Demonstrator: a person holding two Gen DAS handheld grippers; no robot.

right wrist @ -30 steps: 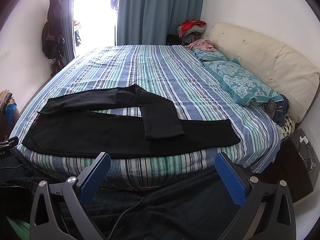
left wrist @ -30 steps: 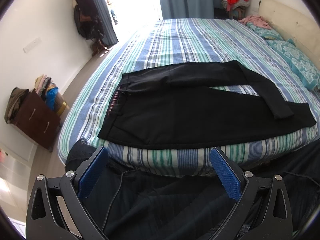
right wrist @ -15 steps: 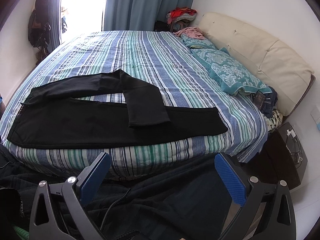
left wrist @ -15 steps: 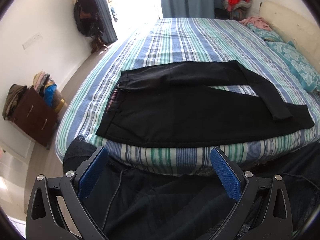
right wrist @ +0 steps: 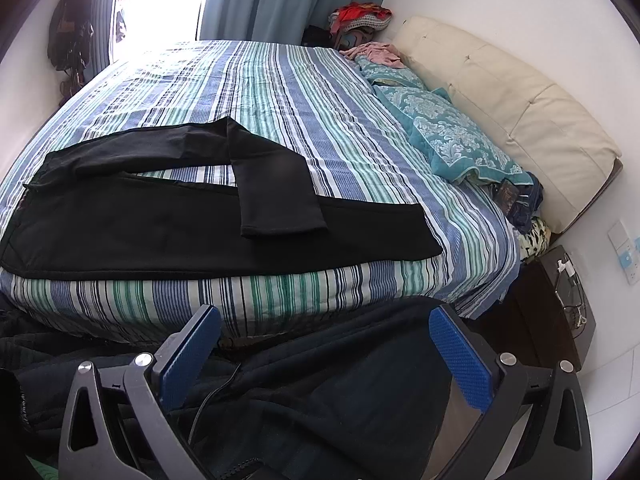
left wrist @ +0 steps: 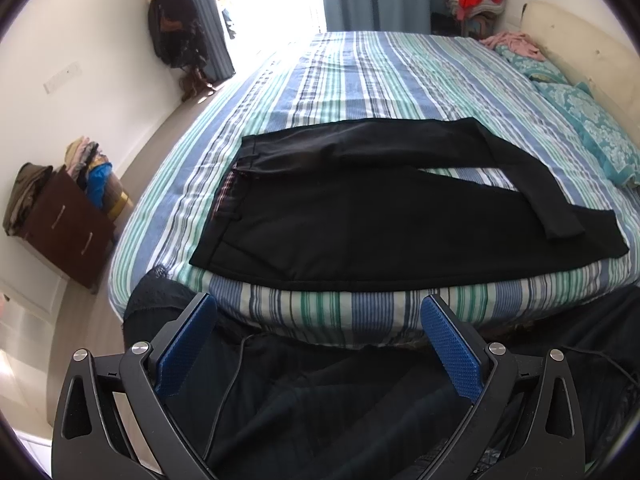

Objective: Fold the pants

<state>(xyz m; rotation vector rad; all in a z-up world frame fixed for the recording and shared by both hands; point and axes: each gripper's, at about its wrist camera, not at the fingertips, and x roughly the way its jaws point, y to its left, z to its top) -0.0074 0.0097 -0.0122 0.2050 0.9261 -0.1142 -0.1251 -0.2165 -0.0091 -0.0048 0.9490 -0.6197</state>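
Black pants [left wrist: 360, 216] lie flat near the front edge of a striped bed [left wrist: 360, 72], waistband to the left, legs to the right. The far leg is bent back so its hem lies across the near leg [right wrist: 276, 204]. The pants also show in the right wrist view [right wrist: 160, 232]. My left gripper [left wrist: 318, 320] is open and empty, held below the bed's front edge, apart from the pants. My right gripper [right wrist: 324, 332] is open and empty, also in front of the bed edge, nearer the leg ends.
Dark clothing [left wrist: 340, 400] hangs below both grippers. Teal pillows [right wrist: 460, 140] and a cream headboard [right wrist: 520, 120] are at the right. A dark nightstand [right wrist: 552, 312] stands at the bed's right corner. A brown drawer unit [left wrist: 64, 228] with clothes stands left.
Both grippers have moved closer to the bed's front edge. The right view has swung rightward, toward the headboard. The pants have not moved. Both grippers stay open.
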